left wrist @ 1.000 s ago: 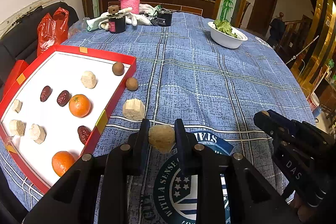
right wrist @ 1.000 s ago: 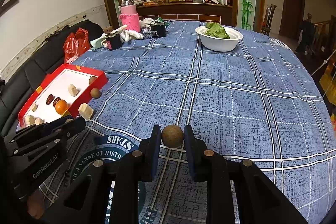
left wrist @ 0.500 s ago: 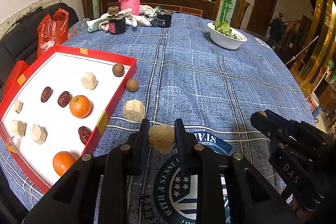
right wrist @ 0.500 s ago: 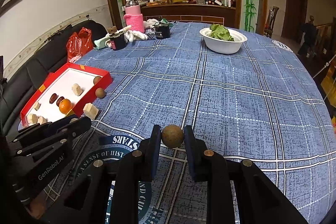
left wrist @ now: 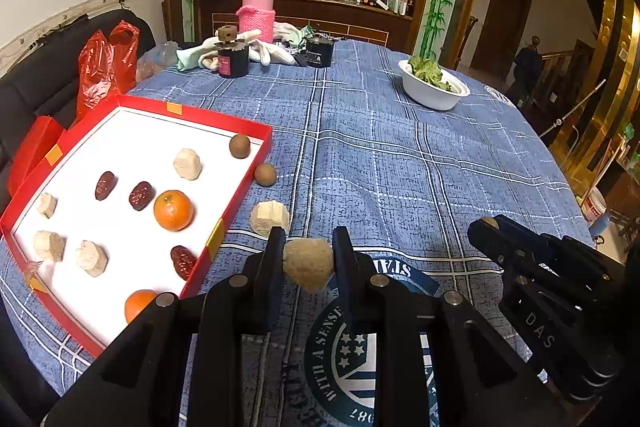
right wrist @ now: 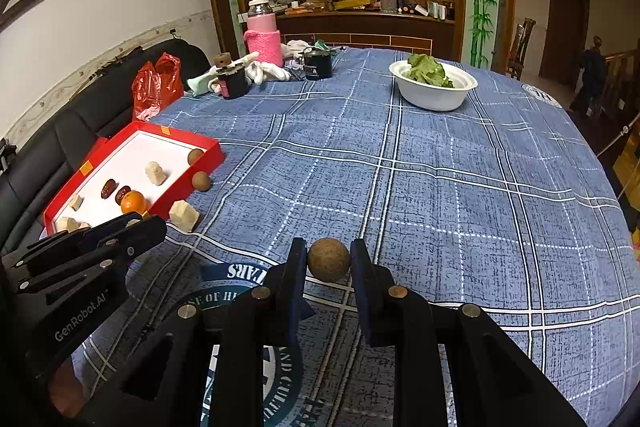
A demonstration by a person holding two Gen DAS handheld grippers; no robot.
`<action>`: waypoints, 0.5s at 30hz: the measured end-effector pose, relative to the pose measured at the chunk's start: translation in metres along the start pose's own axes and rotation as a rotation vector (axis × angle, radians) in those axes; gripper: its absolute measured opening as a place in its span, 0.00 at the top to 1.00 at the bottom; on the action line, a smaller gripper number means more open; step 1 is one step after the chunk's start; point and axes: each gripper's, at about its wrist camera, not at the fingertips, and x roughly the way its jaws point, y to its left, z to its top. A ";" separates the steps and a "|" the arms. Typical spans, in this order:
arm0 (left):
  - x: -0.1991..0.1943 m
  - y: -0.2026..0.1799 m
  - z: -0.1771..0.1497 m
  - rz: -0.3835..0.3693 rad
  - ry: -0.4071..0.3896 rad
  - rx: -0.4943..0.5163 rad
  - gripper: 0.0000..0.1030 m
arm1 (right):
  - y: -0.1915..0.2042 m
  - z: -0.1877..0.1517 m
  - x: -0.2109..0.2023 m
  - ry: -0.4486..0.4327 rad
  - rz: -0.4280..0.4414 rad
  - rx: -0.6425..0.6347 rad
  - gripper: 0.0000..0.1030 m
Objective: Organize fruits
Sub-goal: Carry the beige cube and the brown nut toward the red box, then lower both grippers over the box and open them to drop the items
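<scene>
My left gripper (left wrist: 307,263) is shut on a pale beige chunk (left wrist: 307,265), held above the blue cloth just right of the red tray (left wrist: 244,183). The tray holds oranges (left wrist: 173,209), dark red dates (left wrist: 141,195), pale chunks (left wrist: 187,163) and a brown ball (left wrist: 240,145). Outside its right rim lie another brown ball (left wrist: 265,174) and a pale chunk (left wrist: 270,217). My right gripper (right wrist: 329,261) is shut on a brown round fruit (right wrist: 329,259), above the table to the right of the left gripper (right wrist: 88,251).
A white bowl of greens (left wrist: 433,89) stands at the far right of the table. A pink bottle (left wrist: 256,13), dark jars (left wrist: 232,58) and white gloves (left wrist: 268,53) sit at the far edge. A red plastic bag (left wrist: 105,67) lies on the black sofa at left.
Both grippers have risen or drawn back slightly, each still holding its item. Nothing on the table has moved.
</scene>
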 end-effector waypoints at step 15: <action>-0.036 0.071 0.015 0.118 -0.084 -0.115 0.79 | 0.039 0.018 -0.004 -0.032 0.078 -0.069 0.78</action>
